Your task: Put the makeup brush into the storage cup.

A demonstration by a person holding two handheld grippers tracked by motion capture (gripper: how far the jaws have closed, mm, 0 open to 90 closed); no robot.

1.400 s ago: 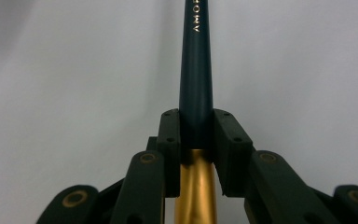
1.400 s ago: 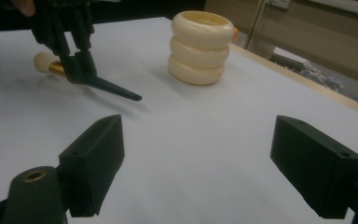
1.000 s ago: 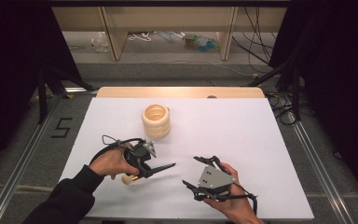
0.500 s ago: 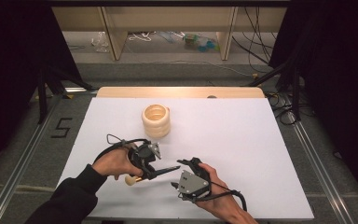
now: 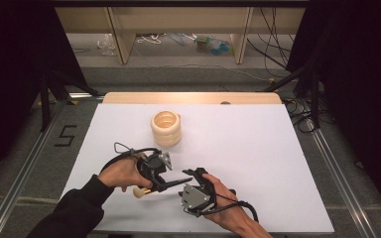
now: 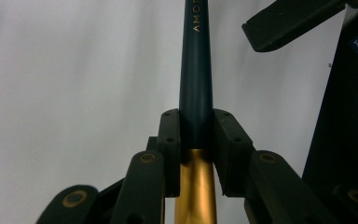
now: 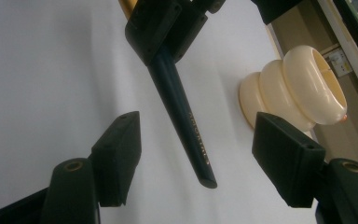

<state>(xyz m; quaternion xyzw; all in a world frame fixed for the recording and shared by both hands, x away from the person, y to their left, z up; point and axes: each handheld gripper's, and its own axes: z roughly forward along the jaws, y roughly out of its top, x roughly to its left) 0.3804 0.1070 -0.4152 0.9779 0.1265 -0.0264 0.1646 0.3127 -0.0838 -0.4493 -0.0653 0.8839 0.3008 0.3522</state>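
My left gripper (image 5: 162, 182) (image 6: 196, 126) is shut on a brush, at the joint of its dark blue handle (image 6: 196, 70) and gold ferrule (image 6: 196, 186). In the high view the brush's cream head (image 5: 138, 192) pokes out below my left hand, and the handle (image 5: 181, 180) points right. My right gripper (image 5: 192, 176) (image 7: 200, 145) is open around the handle's free end (image 7: 182, 116). Its jaws have just been closing, and both pads stand clear of the handle. The left gripper (image 7: 168, 23) also appears at the top of the right gripper view.
A cream ribbed ring-shaped holder (image 5: 166, 128) (image 7: 293, 84) stands upright on the white table sheet (image 5: 258, 148), behind both hands. The table's wooden far edge (image 5: 193, 97) and metal side rails (image 5: 337, 163) border the sheet. Shelves and cables lie beyond.
My right hand has moved left toward the brush, bringing its jaws around the handle's end, and the jaws have narrowed. The left hand has kept still with the brush.
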